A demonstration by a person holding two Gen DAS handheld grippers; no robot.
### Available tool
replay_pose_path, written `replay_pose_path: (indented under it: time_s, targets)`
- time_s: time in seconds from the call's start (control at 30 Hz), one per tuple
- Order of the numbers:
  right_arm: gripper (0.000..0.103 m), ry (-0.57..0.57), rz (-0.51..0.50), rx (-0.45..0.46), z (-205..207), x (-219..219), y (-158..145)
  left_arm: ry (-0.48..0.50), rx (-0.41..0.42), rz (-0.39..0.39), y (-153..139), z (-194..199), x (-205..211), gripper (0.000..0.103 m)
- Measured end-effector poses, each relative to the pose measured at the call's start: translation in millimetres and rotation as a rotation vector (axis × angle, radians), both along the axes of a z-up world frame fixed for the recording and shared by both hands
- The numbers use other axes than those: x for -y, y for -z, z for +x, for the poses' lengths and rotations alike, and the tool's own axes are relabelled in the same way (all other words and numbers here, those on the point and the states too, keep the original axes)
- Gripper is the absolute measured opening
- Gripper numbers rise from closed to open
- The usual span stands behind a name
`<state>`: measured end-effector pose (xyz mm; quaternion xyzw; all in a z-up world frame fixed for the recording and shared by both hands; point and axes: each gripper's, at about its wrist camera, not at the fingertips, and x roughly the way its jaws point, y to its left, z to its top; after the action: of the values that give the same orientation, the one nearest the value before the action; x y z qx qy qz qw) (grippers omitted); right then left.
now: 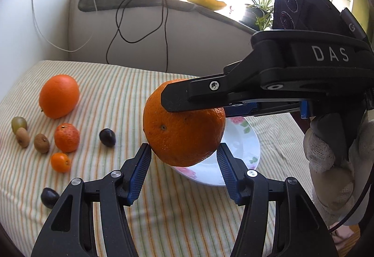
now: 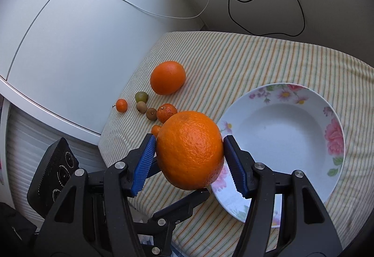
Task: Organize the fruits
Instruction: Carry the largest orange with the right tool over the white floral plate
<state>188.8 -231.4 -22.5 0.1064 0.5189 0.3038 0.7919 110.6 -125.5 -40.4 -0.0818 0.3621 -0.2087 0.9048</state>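
— Orange fruit [image 2: 189, 150], where is it?
— Clamped between both tongs, right [image 2: 188, 164] and left [image 1: 184, 163], lifted just beside the plate [image 2: 336, 140]'s rim, above the striped surface [image 2: 257, 58].

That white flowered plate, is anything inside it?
The white flowered plate shows a bare white bowl, no fruit. Its near-left rim is hidden behind the big orange held by both the right gripper and left gripper.

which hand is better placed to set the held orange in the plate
Right, probably. Its fingers clamp the orange across its middle, with the plate just beside it. The left fingers only touch its lower sides with their tips.
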Motion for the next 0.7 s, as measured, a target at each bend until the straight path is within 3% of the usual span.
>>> replay_pose_path:
  time_s: [0.7]
  targets:
    - [0.063,0.103,0.043,-0.072,8,73,31,0.100,-0.038,0.053,16,10,49,0.057]
